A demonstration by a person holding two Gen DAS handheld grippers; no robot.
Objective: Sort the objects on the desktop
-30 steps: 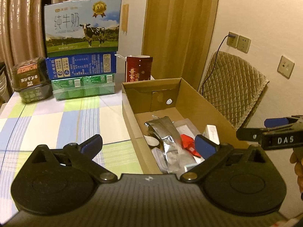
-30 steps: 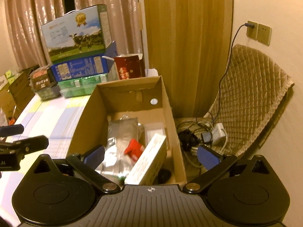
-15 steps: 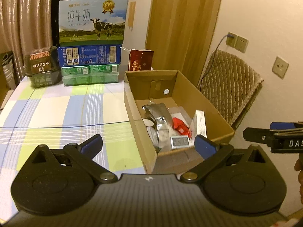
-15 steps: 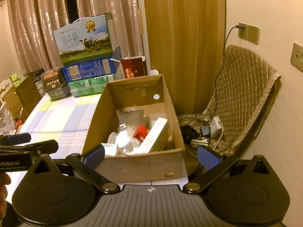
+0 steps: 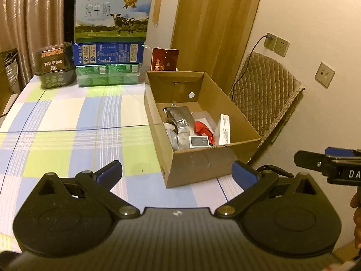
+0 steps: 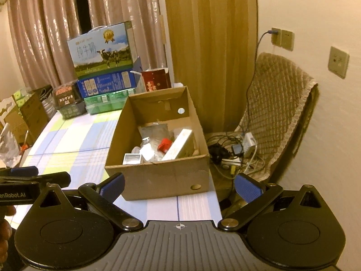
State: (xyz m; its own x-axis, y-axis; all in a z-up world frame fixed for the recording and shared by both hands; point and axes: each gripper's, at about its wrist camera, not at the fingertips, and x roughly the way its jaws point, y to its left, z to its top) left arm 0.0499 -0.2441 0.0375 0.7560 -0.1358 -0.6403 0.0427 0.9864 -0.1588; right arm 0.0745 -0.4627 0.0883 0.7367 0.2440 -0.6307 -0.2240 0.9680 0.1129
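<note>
An open cardboard box (image 5: 203, 164) (image 6: 162, 178) stands at the right edge of the checked table. Inside lie a silver foil pouch (image 5: 180, 122) (image 6: 154, 133), a red packet (image 5: 203, 129) (image 6: 164, 145), a long white carton (image 5: 223, 129) (image 6: 179, 144) leaning on the right wall, and a small grey-framed card (image 5: 199, 141) (image 6: 132, 158). My left gripper (image 5: 177, 172) is open and empty, held back in front of the box. My right gripper (image 6: 179, 184) is also open and empty, just before the box's near wall.
Stacked milk cartons (image 5: 111, 36) (image 6: 102, 58), a dark basket (image 5: 55, 66) and a red box (image 5: 164, 59) line the table's far end. A quilted chair (image 6: 277, 113) with cables and chargers (image 6: 234, 151) stands right of the table. The checked tablecloth (image 5: 79, 124) lies left of the box.
Both grippers have drawn back and up from the box, so the whole box now shows in front of them. Both stayed open and empty.
</note>
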